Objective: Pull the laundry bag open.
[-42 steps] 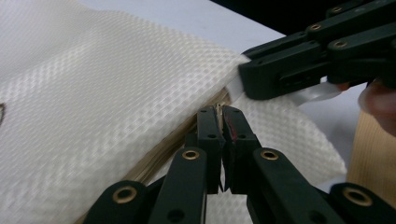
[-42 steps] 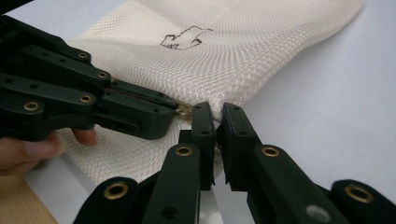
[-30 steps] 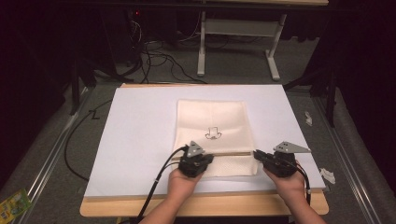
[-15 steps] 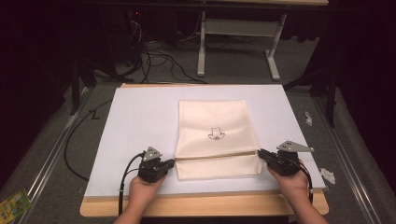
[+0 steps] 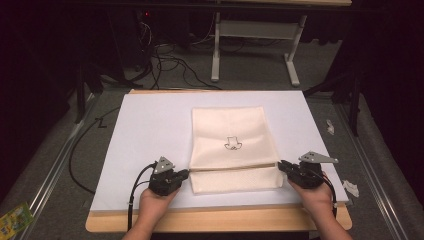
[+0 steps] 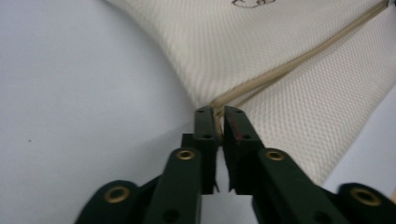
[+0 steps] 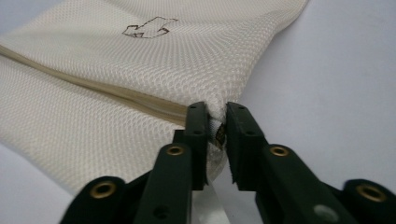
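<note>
1. Centrally on white table mat (image 5: 140, 130): cream mesh bag (image 5: 230, 131).
2. Left gripper (image 5: 186, 173), right gripper (image 5: 281, 165): clamped on bag's zipper-line ends.
3. Advisably: pull evenly, keeping seam taut.

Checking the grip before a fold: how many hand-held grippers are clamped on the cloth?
2. The left hand-held gripper pinches the cloth's left edge at the seam; the right hand-held gripper pinches its right edge at the same seam.

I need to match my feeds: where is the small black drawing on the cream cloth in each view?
High view: the black drawing sits mid-cloth, beyond the fold line.
Left gripper view: cut off at the top edge.
Right gripper view: upper left.
Shared landmark: the fold line that both hand-held grippers pinch.
</note>
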A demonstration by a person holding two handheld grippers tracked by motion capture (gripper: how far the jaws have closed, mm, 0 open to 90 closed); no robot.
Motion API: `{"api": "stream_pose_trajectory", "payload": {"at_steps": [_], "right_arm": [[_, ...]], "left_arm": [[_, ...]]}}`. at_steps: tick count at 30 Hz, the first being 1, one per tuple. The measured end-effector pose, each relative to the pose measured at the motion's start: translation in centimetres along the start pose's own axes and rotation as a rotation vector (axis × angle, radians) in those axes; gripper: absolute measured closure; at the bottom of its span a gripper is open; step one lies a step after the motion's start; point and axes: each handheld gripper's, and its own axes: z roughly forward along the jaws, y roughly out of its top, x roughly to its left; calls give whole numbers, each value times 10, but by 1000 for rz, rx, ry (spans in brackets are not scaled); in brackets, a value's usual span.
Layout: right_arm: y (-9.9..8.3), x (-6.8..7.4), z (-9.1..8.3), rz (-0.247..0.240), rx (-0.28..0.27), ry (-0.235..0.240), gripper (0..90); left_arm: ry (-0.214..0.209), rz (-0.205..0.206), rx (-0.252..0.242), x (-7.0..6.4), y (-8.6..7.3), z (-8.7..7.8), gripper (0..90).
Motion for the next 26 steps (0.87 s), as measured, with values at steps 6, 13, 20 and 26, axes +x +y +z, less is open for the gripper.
{"api": "stream_pose_trajectory", "payload": {"at_steps": [6, 13, 20, 26], "right_arm": [[0, -4, -5, -29, -57, -36, 409], [1, -25, -21, -14, -114, -115, 240], [-2, -50, -38, 40, -157, -183, 210], [-1, -44, -35, 16, -148, -188, 210]], "left_arm": [[62, 3, -88, 7, 7, -15, 466], [252, 56, -146, 34, 7, -46, 294], [310, -49, -209, 61, 1, -70, 263], [307, -28, -192, 59, 3, -66, 249]]}}
